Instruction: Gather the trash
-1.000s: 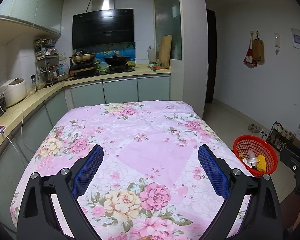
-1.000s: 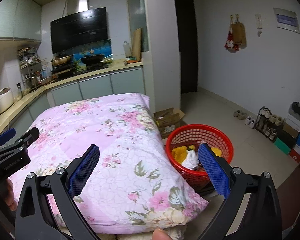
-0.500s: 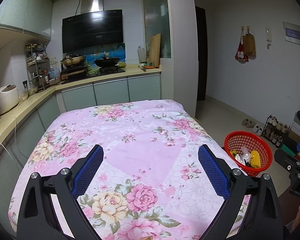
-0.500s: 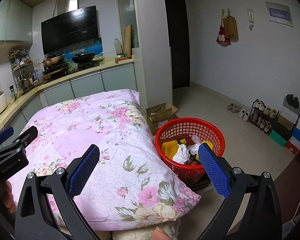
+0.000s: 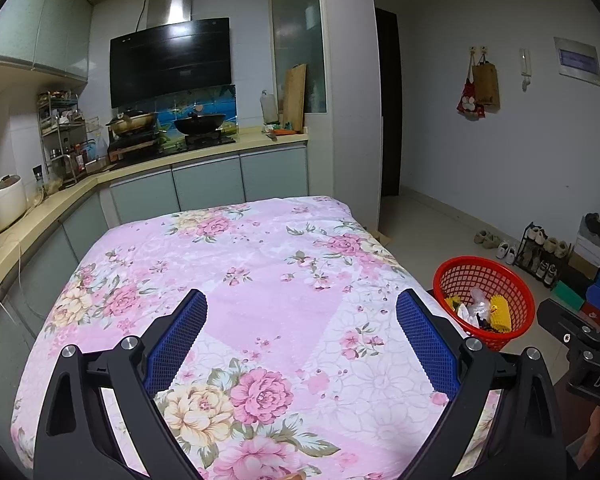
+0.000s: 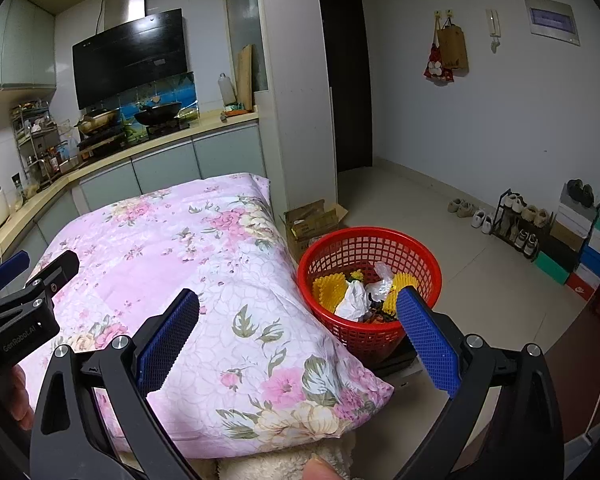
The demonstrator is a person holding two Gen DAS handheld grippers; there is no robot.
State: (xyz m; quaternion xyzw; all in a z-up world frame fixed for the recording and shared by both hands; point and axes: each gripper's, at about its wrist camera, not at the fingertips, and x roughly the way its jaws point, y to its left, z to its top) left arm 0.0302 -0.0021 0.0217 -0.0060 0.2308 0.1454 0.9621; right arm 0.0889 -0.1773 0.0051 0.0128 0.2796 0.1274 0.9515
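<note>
A red mesh basket (image 6: 370, 280) stands on the floor at the right of a table covered by a pink floral cloth (image 5: 236, 292). It holds trash (image 6: 358, 294): white crumpled paper, clear plastic, yellow pieces. It also shows in the left wrist view (image 5: 484, 300). My left gripper (image 5: 300, 320) is open and empty above the cloth's near end. My right gripper (image 6: 298, 320) is open and empty above the cloth's right corner, with the basket just beyond it. The left gripper also shows in the right wrist view (image 6: 24, 292).
A cardboard box (image 6: 314, 222) sits behind the basket by a white pillar. A kitchen counter (image 5: 172, 160) with pans runs along the back and left. A shoe rack (image 6: 520, 220) and stacked shoe boxes (image 6: 588, 244) line the right wall. Tiled floor (image 6: 480, 280) lies right of the basket.
Both grippers have pulled back and risen a little, so the table and basket sit lower and farther away in view. Both stay open and empty.
</note>
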